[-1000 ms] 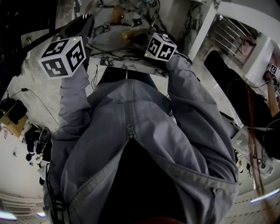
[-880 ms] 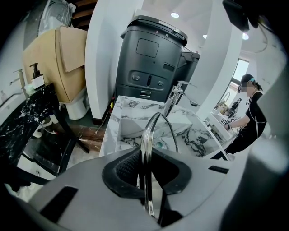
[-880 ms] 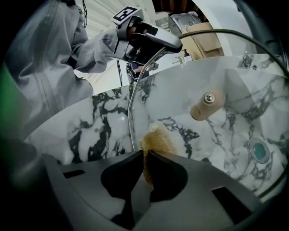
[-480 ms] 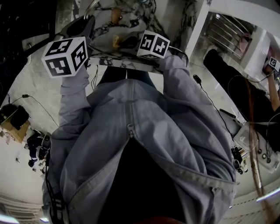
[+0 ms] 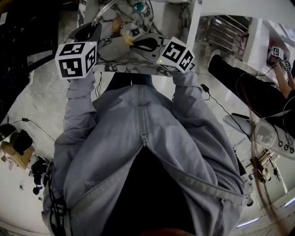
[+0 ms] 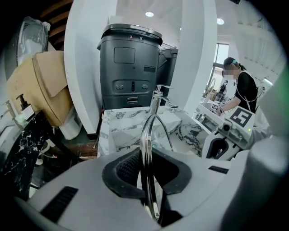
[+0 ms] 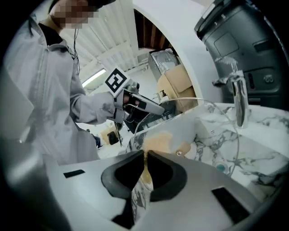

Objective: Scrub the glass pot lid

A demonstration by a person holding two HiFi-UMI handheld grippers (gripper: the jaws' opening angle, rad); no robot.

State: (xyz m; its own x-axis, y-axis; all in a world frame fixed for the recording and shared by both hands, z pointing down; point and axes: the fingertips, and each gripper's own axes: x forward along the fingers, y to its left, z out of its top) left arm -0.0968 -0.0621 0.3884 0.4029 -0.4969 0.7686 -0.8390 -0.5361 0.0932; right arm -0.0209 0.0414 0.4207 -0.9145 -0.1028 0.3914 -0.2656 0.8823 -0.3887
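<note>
The left gripper point(image 6: 146, 173) has its fingers drawn in to a narrow gap and clamped on the metal rim of the glass pot lid point(image 6: 145, 135). In the left gripper view the lid stands on edge, seen edge-on. Its rim runs down between the two dark pads and rises past the fingertips in a tall arc. Through that arc show the tap point(image 6: 158, 97) and the marble worktop point(image 6: 131, 126).

The right gripper point(image 7: 145, 158) has its fingers pressed together on a thin yellowish scrubbing pad point(image 7: 156, 142), which sticks out past the fingertips. In the right gripper view the pad lies just in front of the lid's glass face point(image 7: 203, 131), near the brown knob point(image 7: 183, 149). Whether the pad touches the glass I cannot tell. Across the lid, the left gripper point(image 7: 140, 106) grips the rim on the far side.

From the head view the lid point(image 5: 110, 14) is held up over the marble sink, between the two grippers. The left gripper point(image 5: 92, 27) is at its edge, and the right gripper point(image 5: 133, 42) points at it with the pad point(image 5: 126, 40) at its tip. Both grey sleeves reach over the front edge of the worktop point(image 5: 124, 68). A dark grey bin-like unit point(image 6: 131, 63) stands behind the sink, and another person point(image 6: 235, 85) works at a bench further back.
</note>
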